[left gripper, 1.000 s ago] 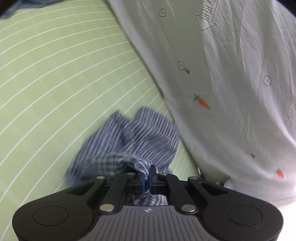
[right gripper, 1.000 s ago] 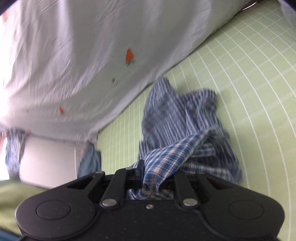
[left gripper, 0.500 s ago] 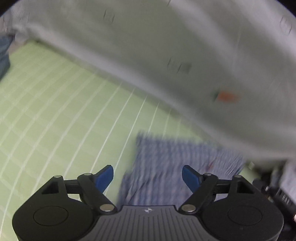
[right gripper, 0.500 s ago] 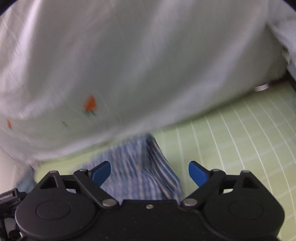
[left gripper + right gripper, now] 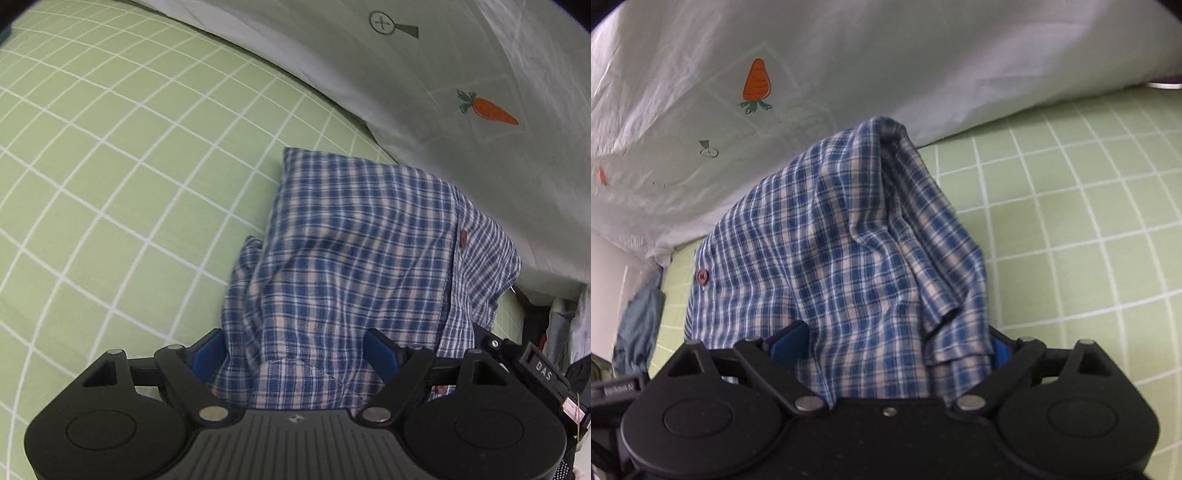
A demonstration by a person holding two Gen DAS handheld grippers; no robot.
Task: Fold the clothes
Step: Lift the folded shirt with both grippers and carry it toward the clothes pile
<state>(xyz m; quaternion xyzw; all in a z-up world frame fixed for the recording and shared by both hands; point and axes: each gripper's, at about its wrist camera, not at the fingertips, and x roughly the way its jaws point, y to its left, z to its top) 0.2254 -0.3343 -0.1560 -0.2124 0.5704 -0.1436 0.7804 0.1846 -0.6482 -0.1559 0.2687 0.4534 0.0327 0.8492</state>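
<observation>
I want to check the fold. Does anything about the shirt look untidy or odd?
Yes. The shirt lies bunched on the green sheet, not flat: one side is rumpled into loose folds, and its far corner sits against the white carrot-print cover. Cloth still lies between both open grippers.

The right gripper (image 5: pixel 890 347) stands wide, its jaws having just opened further. The blue checked shirt (image 5: pixel 846 258) lies bunched between its blue pads (image 5: pixel 785 341) on the green checked sheet (image 5: pixel 1071 229), beside a pale carrot-printed quilt (image 5: pixel 849 62).
</observation>
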